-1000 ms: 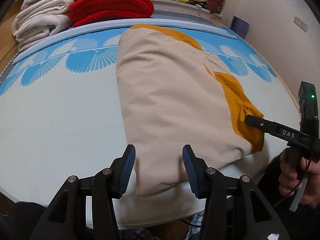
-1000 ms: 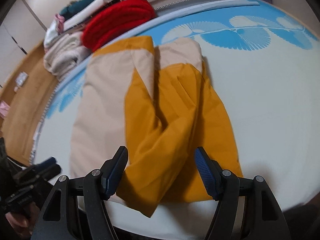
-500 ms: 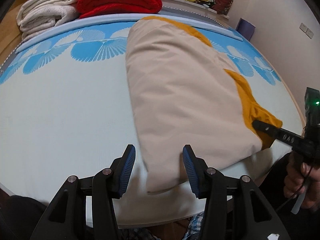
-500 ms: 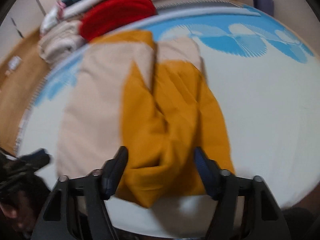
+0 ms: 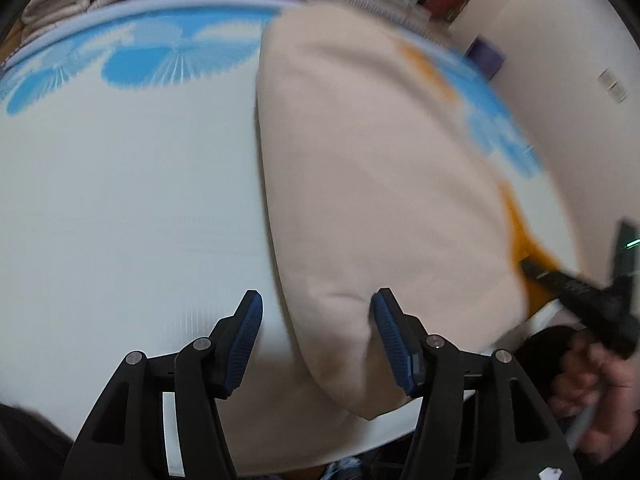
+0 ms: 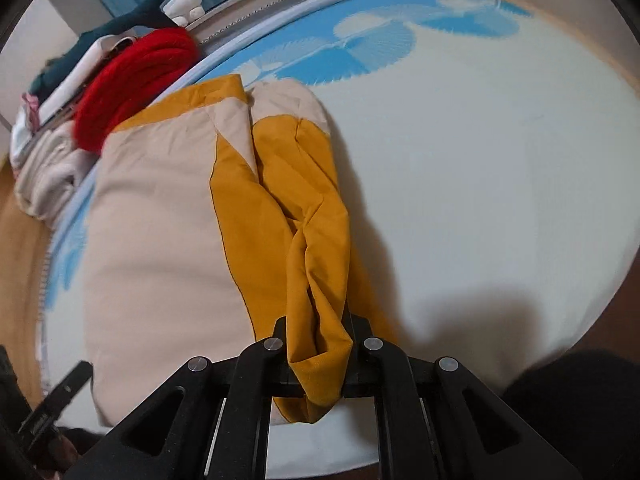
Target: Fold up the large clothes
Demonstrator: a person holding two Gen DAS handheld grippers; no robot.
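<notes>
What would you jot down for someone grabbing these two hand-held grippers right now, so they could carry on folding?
Right gripper: its jaws have just been closing and are now shut on the mustard-yellow part of the beige and mustard-yellow cloth garment, at its near edge.
Left gripper: open, its jaws have just been opening; the garment's beige near corner lies between the blue pads, not yet gripped.
The garment lies lengthwise on the white bed sheet with blue fan prints, already folded narrow.
Left to do: probably close the left gripper on that corner, then lift both near corners and fold them toward the far end.

The right tool (image 6: 318, 354), jaws just closing, pinches the mustard sleeve (image 6: 308, 240) of the beige garment (image 6: 160, 240), seemingly firmly.
</notes>
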